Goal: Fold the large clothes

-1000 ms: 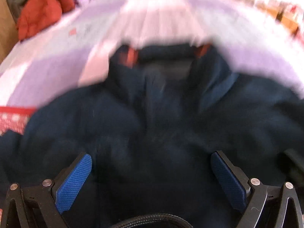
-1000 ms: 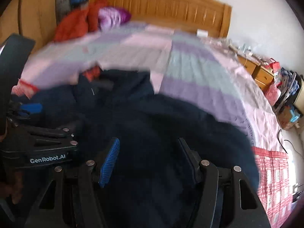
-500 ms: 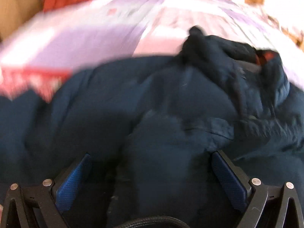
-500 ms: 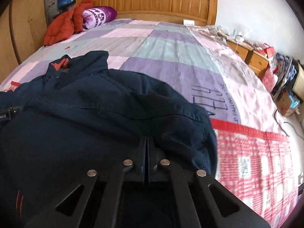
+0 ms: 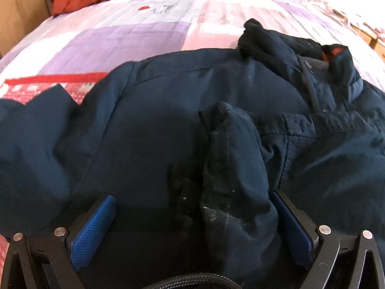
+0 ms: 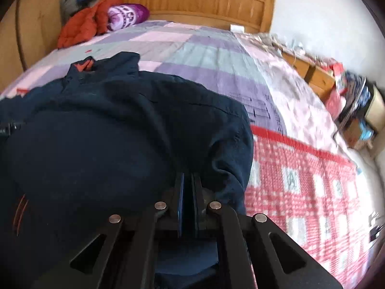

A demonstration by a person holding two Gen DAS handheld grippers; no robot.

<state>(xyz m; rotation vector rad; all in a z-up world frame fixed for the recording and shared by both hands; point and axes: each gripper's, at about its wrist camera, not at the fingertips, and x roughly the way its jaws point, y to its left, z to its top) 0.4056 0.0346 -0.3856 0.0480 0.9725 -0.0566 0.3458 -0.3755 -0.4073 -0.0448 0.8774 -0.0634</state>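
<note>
A large navy jacket [image 5: 182, 110] with an orange-lined collar [image 5: 333, 51] lies crumpled on the quilted bed [image 5: 144, 33]. My left gripper [image 5: 192, 216] is open just above it, blue pads wide apart, with a bunched fold of jacket cloth [image 5: 231, 168] lying between them. In the right wrist view the jacket [image 6: 115, 125] fills the left half. My right gripper [image 6: 187, 185] is shut on a fold of the jacket at its right edge, the pads nearly touching.
An orange-red padded coat [image 6: 81, 26] and a purple pillow [image 6: 127, 14] lie by the wooden headboard [image 6: 197, 0]. A wooden nightstand [image 6: 312, 72] with clutter stands to the bed's right. A red checked quilt section [image 6: 300, 180] covers the near right.
My right gripper went from open to shut on the jacket's right side. The left gripper stayed open and swung left, the collar now sitting to its right.
</note>
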